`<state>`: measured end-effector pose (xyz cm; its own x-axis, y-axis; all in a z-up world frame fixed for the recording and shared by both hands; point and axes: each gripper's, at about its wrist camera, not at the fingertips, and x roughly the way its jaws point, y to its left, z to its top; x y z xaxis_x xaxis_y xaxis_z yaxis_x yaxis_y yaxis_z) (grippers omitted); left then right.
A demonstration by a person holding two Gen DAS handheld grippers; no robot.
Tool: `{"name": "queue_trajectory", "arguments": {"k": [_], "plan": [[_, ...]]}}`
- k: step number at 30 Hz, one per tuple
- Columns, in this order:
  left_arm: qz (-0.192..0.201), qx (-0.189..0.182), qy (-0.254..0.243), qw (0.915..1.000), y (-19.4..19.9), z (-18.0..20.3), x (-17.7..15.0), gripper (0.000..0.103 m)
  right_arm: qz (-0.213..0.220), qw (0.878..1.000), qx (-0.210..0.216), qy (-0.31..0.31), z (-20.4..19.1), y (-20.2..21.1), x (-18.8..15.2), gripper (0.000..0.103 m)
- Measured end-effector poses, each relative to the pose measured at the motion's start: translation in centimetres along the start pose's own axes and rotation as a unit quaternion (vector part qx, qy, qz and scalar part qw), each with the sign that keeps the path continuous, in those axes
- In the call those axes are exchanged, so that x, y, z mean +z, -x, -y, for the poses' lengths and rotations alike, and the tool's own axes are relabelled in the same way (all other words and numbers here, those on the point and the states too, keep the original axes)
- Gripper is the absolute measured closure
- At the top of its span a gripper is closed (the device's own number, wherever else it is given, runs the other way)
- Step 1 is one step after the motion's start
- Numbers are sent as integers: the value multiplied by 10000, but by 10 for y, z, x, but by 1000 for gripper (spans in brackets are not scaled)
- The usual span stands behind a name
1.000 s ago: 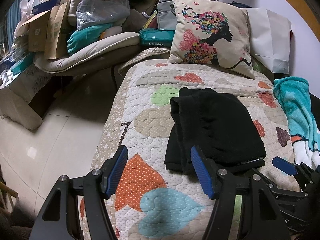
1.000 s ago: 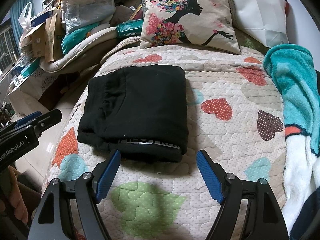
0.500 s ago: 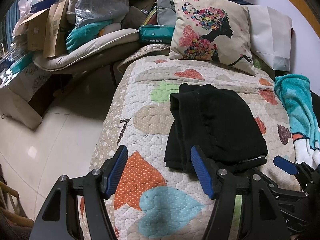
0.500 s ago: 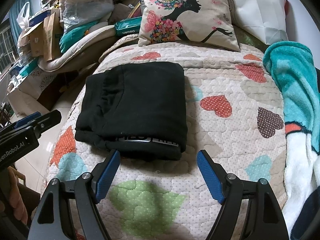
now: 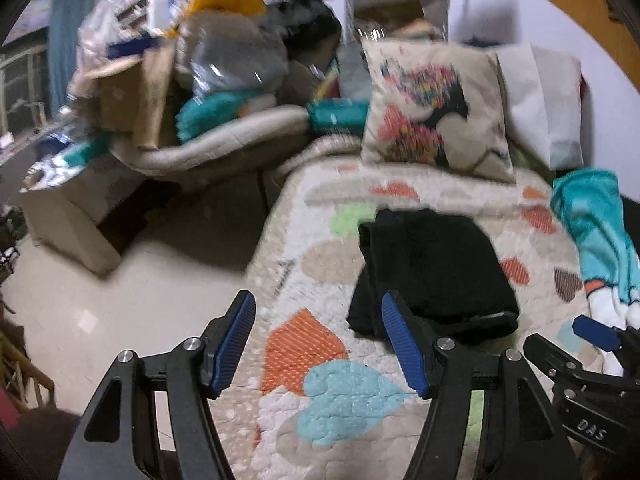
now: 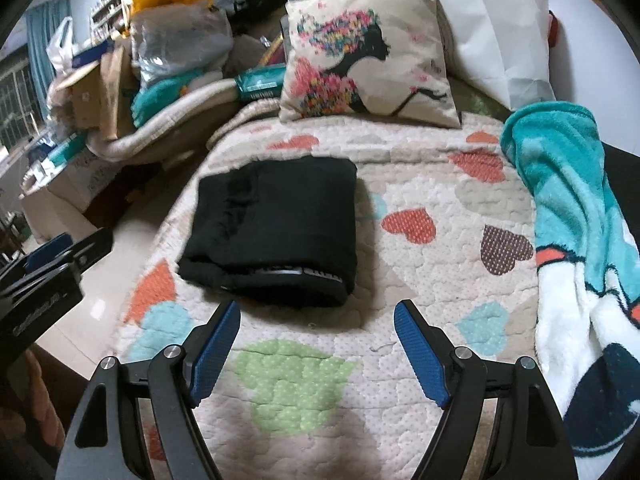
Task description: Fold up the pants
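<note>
The pants (image 6: 276,228) lie on the bed (image 6: 420,280) as a compact black rectangle, layers stacked and edges roughly squared, which suggests the folding itself is done and nothing more needs tucking. They sit toward the bed's left side, clear of the pillow (image 6: 368,60) at the head and well apart from the teal blanket (image 6: 568,208) along the right edge, so the bundle rests flat on the quilt without leaning on anything. The right gripper (image 6: 318,350) hangs just short of the near folded edge with its jaws wide apart and only quilt between them; it holds nothing. The left gripper (image 5: 318,344) sits off the pants' left near corner, its jaws opening, with bare quilt between them and one pad merely overlapping the cloth in view. Both point down at the bed but stand off from the bundle, most likely so the fold is left undisturbed.
</note>
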<state>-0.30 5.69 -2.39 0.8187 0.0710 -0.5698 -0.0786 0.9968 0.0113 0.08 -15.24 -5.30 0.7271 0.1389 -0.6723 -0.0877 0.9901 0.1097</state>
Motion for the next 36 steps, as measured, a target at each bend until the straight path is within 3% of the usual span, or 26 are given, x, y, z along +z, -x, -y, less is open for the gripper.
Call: {"name": "queue_trajectory", "arguments": {"k": [2,5,7,10,11,13,17,24,36], "plan": [[381,114,116,9991,27,-3,1,16,161,9999,63,7,0,11,1,18],[1001,184,246,9945,69,-6,5,4,371,9992,161,-79,4,29,0,17],[1345,335,170,9902,96,-2,11,0,482,9985,194,-163,8,38,-1,16],[1531,624,32,9862,118,7,17,0,609,9975,210,-279,15,49,-2,16],[1557,570,21,9861,123,9,18,0,645,9972,204,-317,17,52,-2,16],[1557,322,32,9873,134,12,18,0,733,9964,166,-395,21,60,-3,15],[1511,196,-155,9882,143,24,13,0,885,9948,82,-487,27,70,-5,14],[1107,-108,-276,9934,142,36,4,0,927,9946,41,-464,26,76,-10,13],[691,-106,-280,9972,126,36,-5,0,881,9958,-6,-231,14,72,-14,12]]}}
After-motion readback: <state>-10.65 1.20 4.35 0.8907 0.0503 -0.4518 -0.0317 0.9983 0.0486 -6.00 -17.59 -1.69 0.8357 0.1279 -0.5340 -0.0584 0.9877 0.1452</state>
